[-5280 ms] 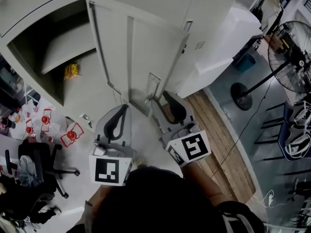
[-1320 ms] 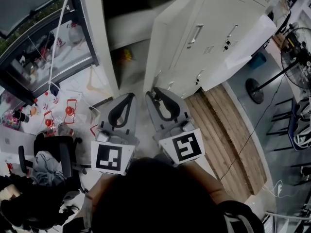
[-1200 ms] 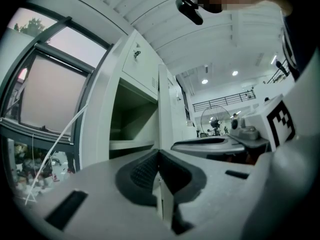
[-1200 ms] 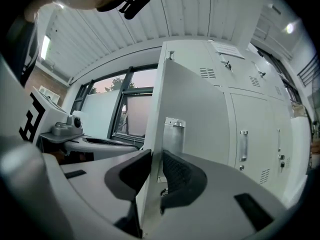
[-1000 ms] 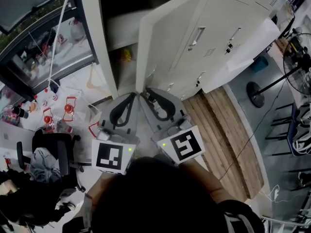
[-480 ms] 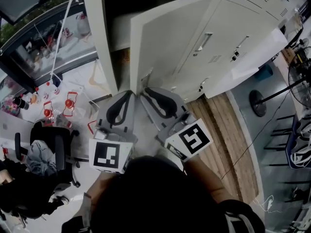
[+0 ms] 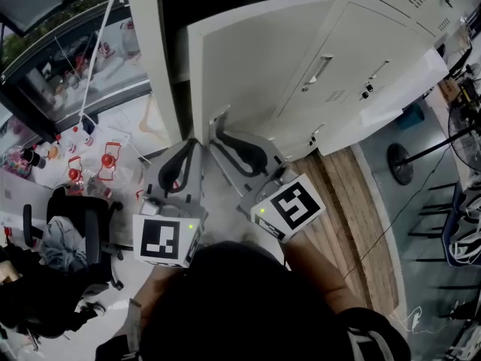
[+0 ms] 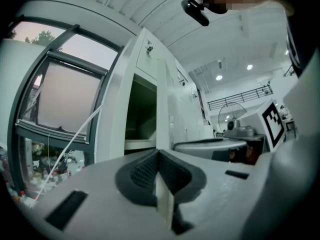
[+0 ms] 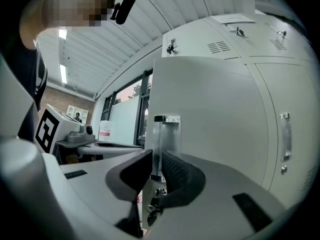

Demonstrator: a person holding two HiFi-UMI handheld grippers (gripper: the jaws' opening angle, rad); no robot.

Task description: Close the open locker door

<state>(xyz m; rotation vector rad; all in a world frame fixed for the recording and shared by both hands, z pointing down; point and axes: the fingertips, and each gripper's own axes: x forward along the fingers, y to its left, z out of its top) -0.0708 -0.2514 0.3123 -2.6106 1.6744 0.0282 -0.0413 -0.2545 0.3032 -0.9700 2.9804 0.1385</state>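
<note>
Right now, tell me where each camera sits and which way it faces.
Head view: on the person's head, looking steeply down at the locker door; shows their hair, left gripper and right gripper.
Left gripper view: rides the left gripper, looking level along its shut jaws at the door's edge.
Right gripper view: rides the right gripper, looking along jaws that have just been closing, the door handle between them.
Shared: both gripper views show the door.
</note>
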